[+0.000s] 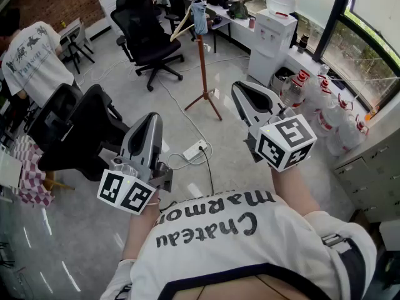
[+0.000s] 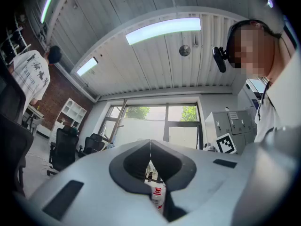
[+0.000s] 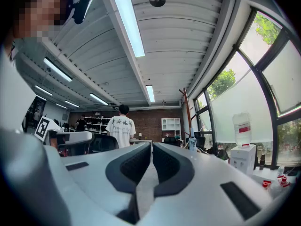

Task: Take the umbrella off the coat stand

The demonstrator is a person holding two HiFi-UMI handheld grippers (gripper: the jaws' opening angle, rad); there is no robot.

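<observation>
The wooden coat stand [image 1: 201, 61] rises on tripod legs on the floor some way ahead of me. A folded blue-grey umbrella [image 1: 199, 14] hangs at its top, beside a wooden clothes hanger [image 1: 180, 27]. Both grippers are held up in front of my chest, well short of the stand. My left gripper [image 1: 153, 117] is shut and holds nothing. My right gripper [image 1: 240, 87] is likewise shut and holds nothing. In the right gripper view the stand's pole [image 3: 186, 109] and the umbrella [image 3: 191, 140] show far off, just right of the closed jaws [image 3: 152, 146]. The left gripper [image 2: 150, 144] faces the windows.
Black office chairs [image 1: 147, 33] stand left of the stand and near my left side [image 1: 81, 130]. A power strip [image 1: 194, 149] with cables lies on the floor between me and the stand. A water dispenser [image 1: 273, 36], water bottles [image 1: 312, 99] and cabinets [image 1: 375, 174] line the right. A person [image 1: 31, 58] stands at far left.
</observation>
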